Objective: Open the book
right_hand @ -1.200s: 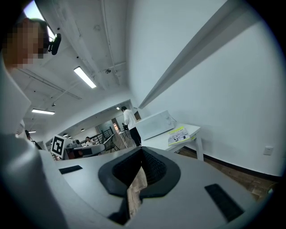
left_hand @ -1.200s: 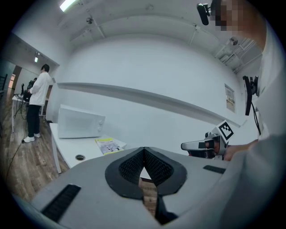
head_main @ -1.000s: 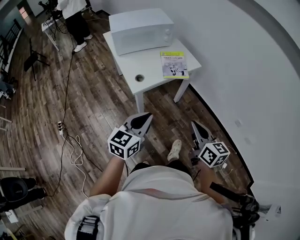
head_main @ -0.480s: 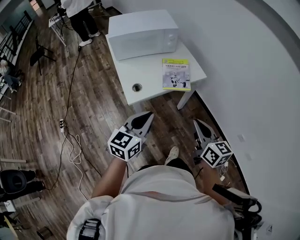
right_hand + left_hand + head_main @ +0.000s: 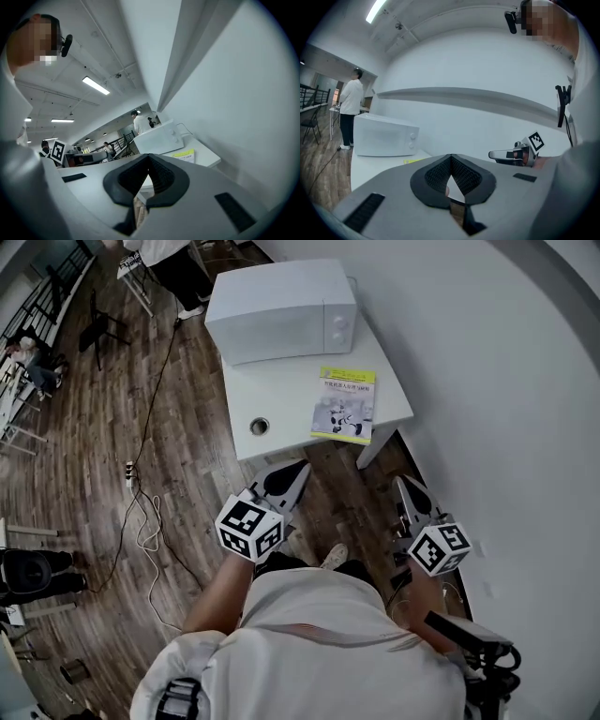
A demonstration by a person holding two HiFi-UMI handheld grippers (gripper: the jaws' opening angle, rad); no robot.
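Left gripper view shows the left gripper with its fingers pressed together at the tips and nothing between them. Right gripper view shows the right gripper closed and empty in the same way. Head view has both held over the wooden floor, well apart from the white surface. The book lies closed and flat near the surface's right front corner, beside the microwave.

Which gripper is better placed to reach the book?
Left, narrowly: the shut left gripper sits nearer the white table and yellow-topped book; the right gripper, also shut, hangs off the table's corner.
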